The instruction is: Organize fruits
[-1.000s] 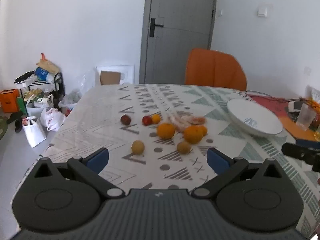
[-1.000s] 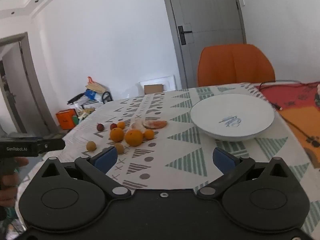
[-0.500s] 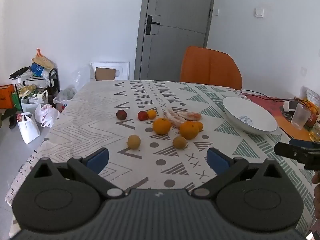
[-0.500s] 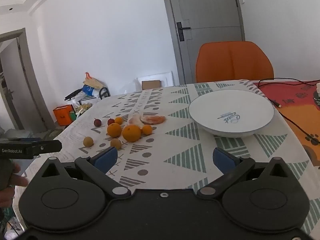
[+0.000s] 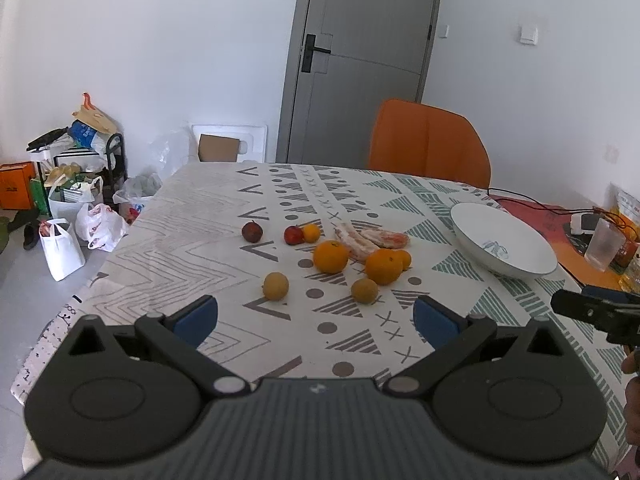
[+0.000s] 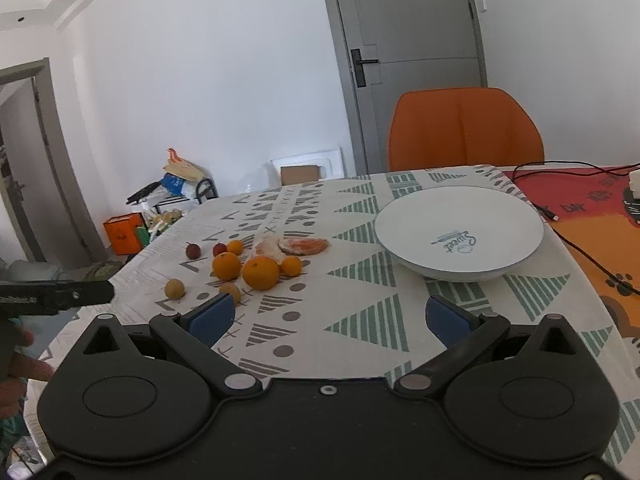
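Fruit lies loose mid-table ahead of my left gripper (image 5: 315,316), jaws apart and empty: round oranges (image 5: 330,256), firm but apt to roll, best pinched across the middle. From my right gripper (image 6: 327,316), likewise spread, the smooth white bowl (image 6: 460,236) sits empty beside them.

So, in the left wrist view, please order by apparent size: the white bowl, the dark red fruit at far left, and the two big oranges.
1. White bowl, largest by far.
2. The two big oranges: they look alike, so no ranking between them.
3. Dark red fruit, smallest, though it lies a little farther away.
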A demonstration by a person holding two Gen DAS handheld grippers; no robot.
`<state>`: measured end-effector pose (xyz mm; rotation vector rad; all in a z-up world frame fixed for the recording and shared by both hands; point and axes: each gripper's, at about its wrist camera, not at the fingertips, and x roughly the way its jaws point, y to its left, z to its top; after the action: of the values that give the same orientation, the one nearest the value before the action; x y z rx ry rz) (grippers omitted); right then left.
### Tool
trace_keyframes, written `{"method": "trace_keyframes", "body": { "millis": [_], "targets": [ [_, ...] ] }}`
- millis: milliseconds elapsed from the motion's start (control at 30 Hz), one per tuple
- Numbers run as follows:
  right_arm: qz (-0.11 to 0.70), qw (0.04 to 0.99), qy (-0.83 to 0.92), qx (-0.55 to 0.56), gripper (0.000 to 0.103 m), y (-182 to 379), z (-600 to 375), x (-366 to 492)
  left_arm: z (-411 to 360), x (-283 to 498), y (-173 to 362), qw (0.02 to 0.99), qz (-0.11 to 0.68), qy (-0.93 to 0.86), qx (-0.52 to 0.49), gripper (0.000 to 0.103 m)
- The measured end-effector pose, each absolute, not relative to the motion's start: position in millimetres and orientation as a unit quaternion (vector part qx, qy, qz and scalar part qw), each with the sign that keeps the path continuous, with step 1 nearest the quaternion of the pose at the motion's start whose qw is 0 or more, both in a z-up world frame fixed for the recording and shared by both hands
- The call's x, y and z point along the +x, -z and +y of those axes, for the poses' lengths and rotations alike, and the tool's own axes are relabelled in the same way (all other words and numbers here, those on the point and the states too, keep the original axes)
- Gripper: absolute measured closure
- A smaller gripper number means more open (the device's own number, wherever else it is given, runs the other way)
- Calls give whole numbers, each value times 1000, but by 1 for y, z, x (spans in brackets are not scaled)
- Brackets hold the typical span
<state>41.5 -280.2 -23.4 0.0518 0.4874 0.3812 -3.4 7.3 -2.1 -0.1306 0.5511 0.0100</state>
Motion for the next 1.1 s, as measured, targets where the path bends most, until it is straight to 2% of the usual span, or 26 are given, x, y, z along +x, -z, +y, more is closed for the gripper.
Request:
{"method": "trace_keyframes", "body": {
  "millis": [1100],
  "targets": [
    [239,952,-189,18,0,20,-276,39,15,-8,0,961,269,-9,-58,0]
  ]
}}
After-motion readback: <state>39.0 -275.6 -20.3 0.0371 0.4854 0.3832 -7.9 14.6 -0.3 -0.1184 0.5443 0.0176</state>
